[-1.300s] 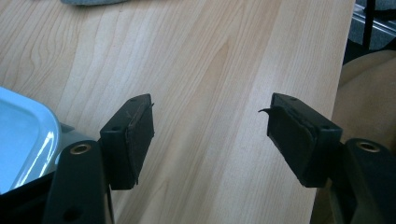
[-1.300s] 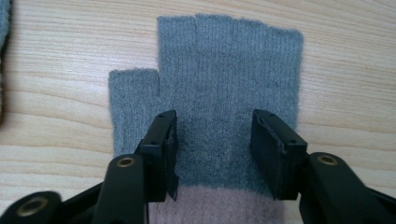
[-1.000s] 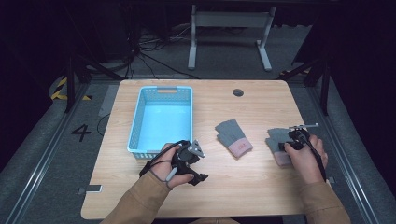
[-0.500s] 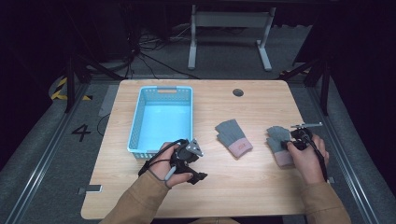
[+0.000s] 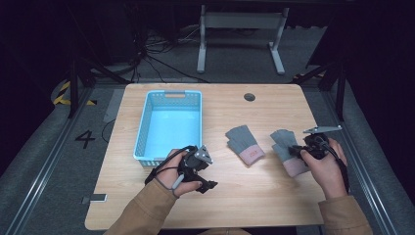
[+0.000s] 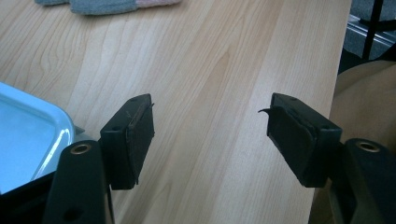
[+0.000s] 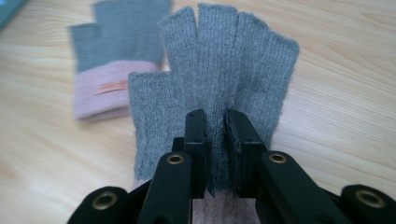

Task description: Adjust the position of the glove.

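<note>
High view: two gloves, one basket

My left hand rests low near my side of the desk, holding the left gripper with its jaws standing wide apart, nothing between them. My right hand grips the right gripper, forearm coming in from the bottom edge; its jaws have just been closing and pinch a fold of the glove.
</note>
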Demonstrator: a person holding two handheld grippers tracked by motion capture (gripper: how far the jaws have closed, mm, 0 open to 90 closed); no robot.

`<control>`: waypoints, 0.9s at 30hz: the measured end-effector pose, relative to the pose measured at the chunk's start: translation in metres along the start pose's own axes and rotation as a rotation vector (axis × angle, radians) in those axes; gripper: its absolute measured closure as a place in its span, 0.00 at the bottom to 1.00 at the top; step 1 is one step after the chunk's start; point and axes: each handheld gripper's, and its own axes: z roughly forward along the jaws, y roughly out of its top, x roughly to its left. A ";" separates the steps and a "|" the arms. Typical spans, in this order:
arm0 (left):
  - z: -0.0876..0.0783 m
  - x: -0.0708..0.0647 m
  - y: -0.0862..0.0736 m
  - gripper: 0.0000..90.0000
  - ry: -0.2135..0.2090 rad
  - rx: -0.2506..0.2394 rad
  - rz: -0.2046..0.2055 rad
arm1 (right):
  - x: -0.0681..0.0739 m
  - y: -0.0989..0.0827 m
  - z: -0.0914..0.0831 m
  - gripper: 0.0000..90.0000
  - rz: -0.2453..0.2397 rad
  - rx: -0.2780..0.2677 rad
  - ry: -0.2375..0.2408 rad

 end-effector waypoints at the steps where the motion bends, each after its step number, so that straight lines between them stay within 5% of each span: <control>1: 0.000 0.000 0.000 0.36 -0.001 0.000 0.002 | 0.003 0.001 -0.002 0.89 -0.015 -0.001 0.014; 4: 0.000 -0.001 0.000 0.36 0.001 -0.004 0.004 | 0.010 0.003 -0.006 0.89 -0.054 0.001 0.043; 9: -0.001 -0.001 0.000 0.36 0.000 -0.004 0.001 | 0.033 0.005 -0.011 0.89 -0.206 0.019 0.129; 12: -0.001 -0.001 0.000 0.36 0.000 -0.003 0.002 | 0.039 0.005 -0.009 0.89 -0.248 0.038 0.163; 16: -0.001 -0.001 0.000 0.36 0.002 -0.009 -0.001 | 0.056 0.000 0.003 0.89 -0.348 0.100 0.243; 20: -0.002 0.000 0.000 0.36 0.002 -0.010 0.001 | 0.064 -0.002 0.010 0.89 -0.389 0.118 0.273; 21: -0.001 0.000 0.000 0.36 0.001 -0.010 0.003 | 0.069 -0.003 0.014 0.89 -0.440 0.121 0.294; 27: -0.001 0.000 0.000 0.36 -0.002 -0.004 0.003 | 0.084 -0.007 0.024 0.89 -0.539 0.140 0.357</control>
